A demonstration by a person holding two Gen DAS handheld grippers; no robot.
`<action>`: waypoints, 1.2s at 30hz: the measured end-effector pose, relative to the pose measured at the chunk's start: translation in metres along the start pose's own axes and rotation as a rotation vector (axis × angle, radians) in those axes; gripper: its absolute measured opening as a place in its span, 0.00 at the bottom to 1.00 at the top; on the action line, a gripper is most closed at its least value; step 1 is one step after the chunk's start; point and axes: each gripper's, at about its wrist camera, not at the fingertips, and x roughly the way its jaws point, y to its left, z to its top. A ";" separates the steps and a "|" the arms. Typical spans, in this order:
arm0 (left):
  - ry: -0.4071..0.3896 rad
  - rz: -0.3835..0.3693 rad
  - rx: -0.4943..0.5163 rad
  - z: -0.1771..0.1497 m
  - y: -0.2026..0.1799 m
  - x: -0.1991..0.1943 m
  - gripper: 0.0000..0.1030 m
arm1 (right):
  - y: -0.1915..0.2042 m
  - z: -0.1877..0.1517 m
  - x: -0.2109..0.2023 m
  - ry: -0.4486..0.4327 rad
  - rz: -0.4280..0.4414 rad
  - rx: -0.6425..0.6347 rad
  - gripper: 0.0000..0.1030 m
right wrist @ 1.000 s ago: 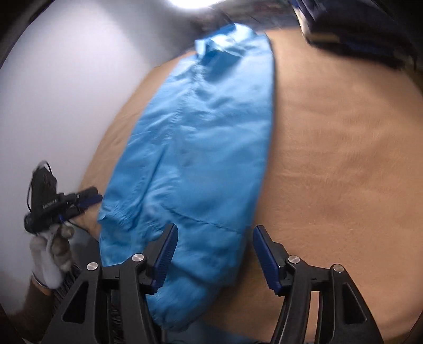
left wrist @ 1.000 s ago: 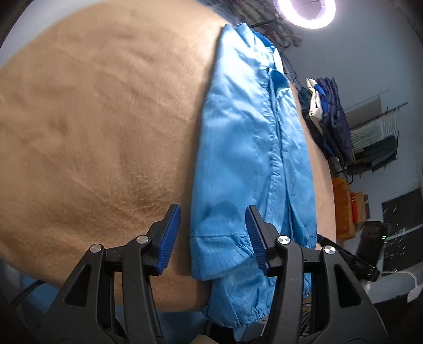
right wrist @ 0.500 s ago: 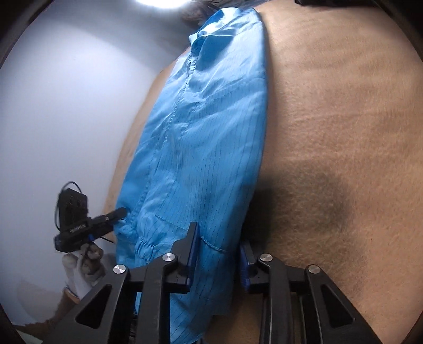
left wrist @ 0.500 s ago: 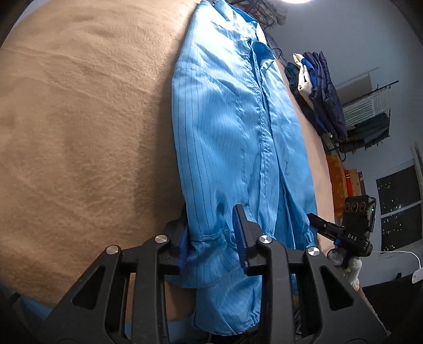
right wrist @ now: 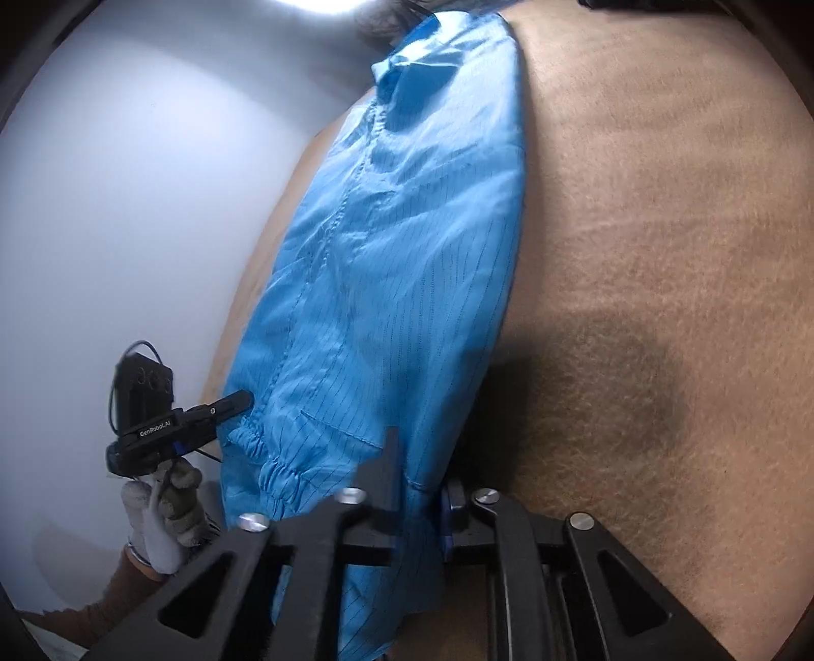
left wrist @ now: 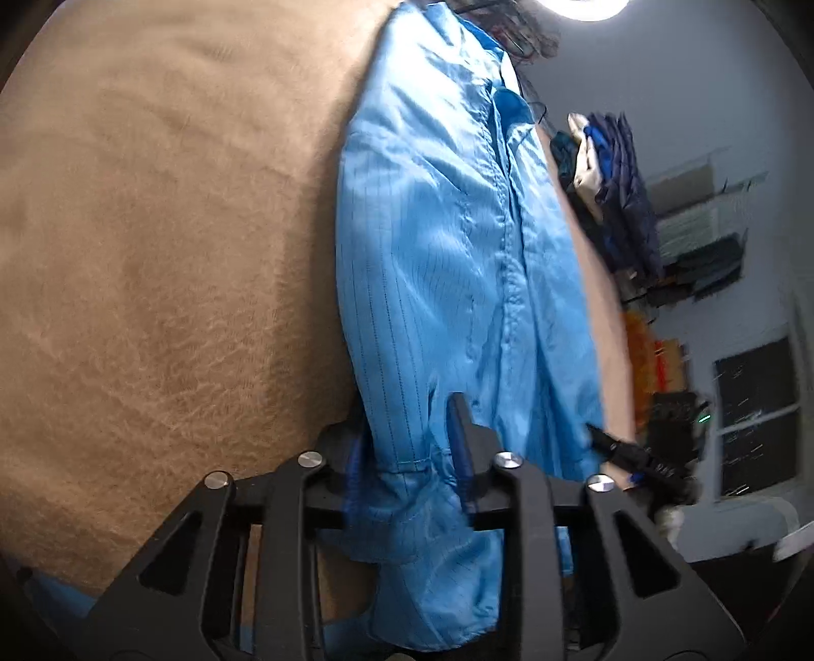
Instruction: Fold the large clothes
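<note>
A blue pinstriped garment [left wrist: 447, 254] lies folded lengthwise on a tan fleece-covered table [left wrist: 152, 254], collar at the far end. My left gripper [left wrist: 407, 432] is shut on one near corner of its hem, and fabric bunches between the pads. In the right wrist view the same garment [right wrist: 397, 254] runs away from me. My right gripper [right wrist: 422, 468] holds the other hem corner, its jaws closing with the cloth pinched between them. An elastic cuff [right wrist: 269, 468] hangs off the near edge. A gloved hand [right wrist: 163, 508] holds the left gripper [right wrist: 203, 412] beside that cuff.
A heap of dark clothes [left wrist: 615, 193] sits past the table's far right corner, with orange boxes [left wrist: 646, 351] and a dark window beyond. A ring light [left wrist: 585, 7] glows at the far end. A white wall [right wrist: 127, 203] runs along the table's left side.
Both grippers stood open just short of the hem a second ago. They have come down onto it and their jaws have closed on the blue fabric.
</note>
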 end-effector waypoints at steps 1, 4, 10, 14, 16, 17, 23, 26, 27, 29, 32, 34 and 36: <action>0.006 -0.020 -0.021 0.001 0.004 0.001 0.28 | -0.004 0.000 -0.001 0.000 0.029 0.017 0.26; 0.023 -0.030 -0.046 0.003 0.008 0.005 0.13 | -0.009 0.000 0.001 0.001 0.058 0.041 0.22; 0.010 -0.084 -0.032 0.003 -0.004 0.001 0.04 | 0.000 0.001 0.002 -0.009 0.049 0.003 0.03; -0.024 -0.125 -0.009 0.010 -0.018 -0.011 0.03 | 0.006 0.007 -0.014 -0.067 0.109 0.008 0.02; -0.039 -0.146 -0.007 0.017 -0.023 -0.016 0.03 | 0.009 0.012 -0.022 -0.091 0.129 0.006 0.02; -0.045 -0.154 -0.005 0.021 -0.026 -0.017 0.03 | 0.011 0.015 -0.026 -0.104 0.135 -0.001 0.02; -0.086 -0.177 0.035 0.059 -0.046 -0.021 0.03 | 0.021 0.045 -0.041 -0.162 0.152 -0.037 0.02; -0.110 -0.174 0.057 0.080 -0.055 -0.021 0.03 | 0.030 0.064 -0.044 -0.190 0.141 -0.060 0.02; -0.115 -0.174 0.061 0.085 -0.056 -0.020 0.03 | 0.031 0.072 -0.044 -0.197 0.132 -0.069 0.02; -0.127 -0.168 0.068 0.101 -0.060 -0.017 0.03 | 0.033 0.085 -0.044 -0.203 0.107 -0.085 0.02; -0.141 -0.139 0.080 0.119 -0.062 -0.010 0.03 | 0.032 0.109 -0.040 -0.209 0.068 -0.085 0.02; -0.143 -0.117 0.076 0.133 -0.060 -0.003 0.03 | 0.028 0.126 -0.035 -0.211 0.040 -0.072 0.01; -0.146 -0.088 0.069 0.145 -0.058 0.006 0.03 | 0.021 0.143 -0.025 -0.201 0.005 -0.057 0.01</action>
